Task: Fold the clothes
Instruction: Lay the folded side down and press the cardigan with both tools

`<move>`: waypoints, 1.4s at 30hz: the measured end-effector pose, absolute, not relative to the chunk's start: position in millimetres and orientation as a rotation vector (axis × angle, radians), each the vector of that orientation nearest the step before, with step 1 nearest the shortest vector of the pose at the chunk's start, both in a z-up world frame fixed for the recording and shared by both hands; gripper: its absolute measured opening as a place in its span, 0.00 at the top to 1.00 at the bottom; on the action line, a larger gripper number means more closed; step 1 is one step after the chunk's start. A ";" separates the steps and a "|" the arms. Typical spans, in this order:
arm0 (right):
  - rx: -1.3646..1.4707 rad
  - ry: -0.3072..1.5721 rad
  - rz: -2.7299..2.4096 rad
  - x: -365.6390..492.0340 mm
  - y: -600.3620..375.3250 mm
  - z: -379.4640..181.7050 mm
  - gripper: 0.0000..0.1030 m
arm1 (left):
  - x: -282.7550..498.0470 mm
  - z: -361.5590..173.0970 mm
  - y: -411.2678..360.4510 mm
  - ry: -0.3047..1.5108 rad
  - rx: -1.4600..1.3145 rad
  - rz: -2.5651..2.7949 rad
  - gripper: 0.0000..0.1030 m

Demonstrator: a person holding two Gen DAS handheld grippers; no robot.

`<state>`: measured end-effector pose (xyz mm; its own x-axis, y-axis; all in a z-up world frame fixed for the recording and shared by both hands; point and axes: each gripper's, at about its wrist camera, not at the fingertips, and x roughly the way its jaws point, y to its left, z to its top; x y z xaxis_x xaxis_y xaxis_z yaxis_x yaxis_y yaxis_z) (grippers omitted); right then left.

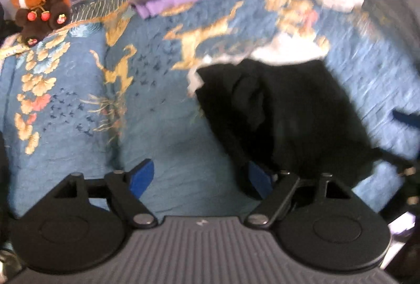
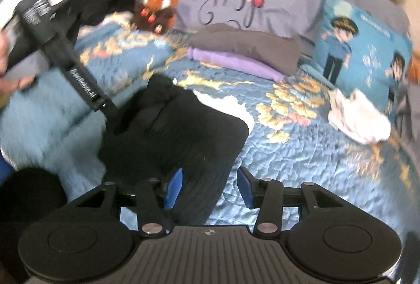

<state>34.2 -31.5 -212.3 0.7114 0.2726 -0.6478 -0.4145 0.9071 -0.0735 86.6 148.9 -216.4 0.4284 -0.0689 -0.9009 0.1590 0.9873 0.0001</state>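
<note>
Right wrist: black garment, seemingly lengthwise up-left

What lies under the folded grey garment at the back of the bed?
A folded purple garment lies under the folded grey garment, its edge sticking out in front. The blue patterned quilt is below both. Whether anything else sits within the stack is hidden.
</note>
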 end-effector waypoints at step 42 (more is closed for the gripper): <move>-0.570 0.592 0.597 -3.9 -16.0 -238.6 0.42 | 49.9 -225.1 121.8 1.126 -0.010 -0.233 0.04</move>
